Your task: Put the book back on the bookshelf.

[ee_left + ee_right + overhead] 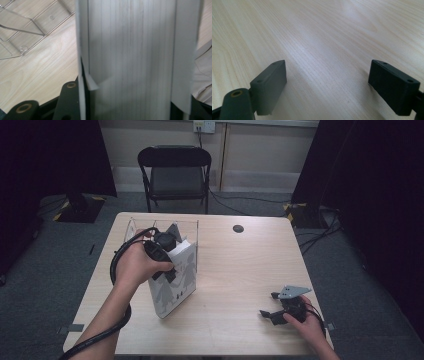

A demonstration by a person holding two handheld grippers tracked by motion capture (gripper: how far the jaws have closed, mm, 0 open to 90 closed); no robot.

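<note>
A thick white book [172,280] with grey figures on its cover stands tilted on the table.

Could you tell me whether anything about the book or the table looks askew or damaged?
Yes. The book leans, tilted on the table beside the clear rack, held by the left gripper. In the left gripper view one page corner is folded over. Nothing spilled.

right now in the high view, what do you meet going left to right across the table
left gripper clamped on the white book → round dark spot on the table → right gripper, jaws open, resting near the table's front right corner
</note>
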